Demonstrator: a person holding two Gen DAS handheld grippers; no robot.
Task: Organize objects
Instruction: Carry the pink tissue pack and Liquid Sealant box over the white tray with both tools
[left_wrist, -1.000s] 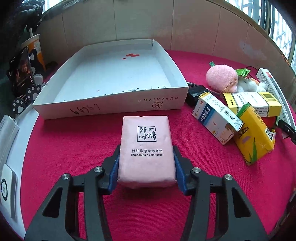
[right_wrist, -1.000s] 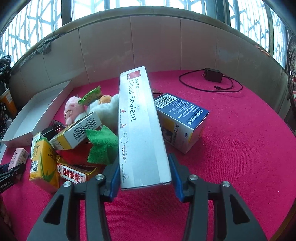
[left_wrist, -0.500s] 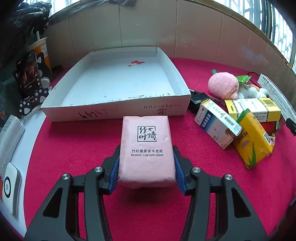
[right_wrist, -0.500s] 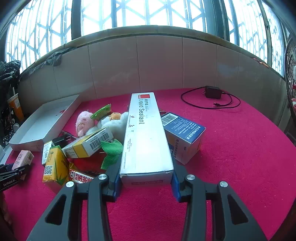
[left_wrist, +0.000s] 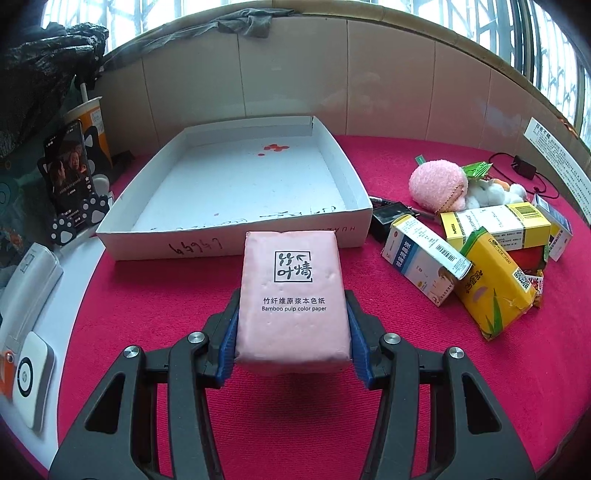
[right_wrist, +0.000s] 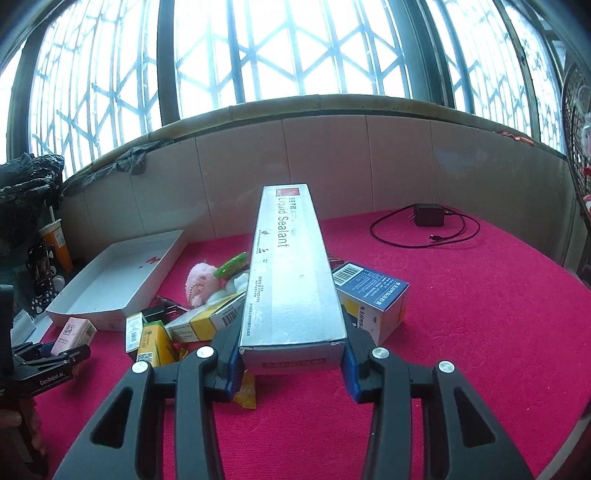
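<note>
Left wrist view has the left gripper (left_wrist: 291, 328) clamped on a pink tissue pack (left_wrist: 291, 295), blue pads pressing both long sides, the pack lifted over the red cloth (left_wrist: 147, 302) just in front of the white tray (left_wrist: 236, 236), whose near wall it partly covers. To the right lies a heap: a pink plush (left_wrist: 437, 182), a white-and-blue box (left_wrist: 424, 258), a yellow-and-white box (left_wrist: 495, 221) and a yellow carton (left_wrist: 491, 284). A phone (left_wrist: 68, 170) on a paw-print stand and an orange cup (left_wrist: 90, 125) stand left of the tray. Right wrist view shows the right gripper (right_wrist: 291, 358) gripping a long silver sealant box (right_wrist: 291, 266) by its near end, the far end tipped up above the heap; its jaws have just been closing on the box. A blue box (right_wrist: 373, 295) sits just right of it, and a charger (right_wrist: 428, 216) with its cable lies well apart near the wall
</note>
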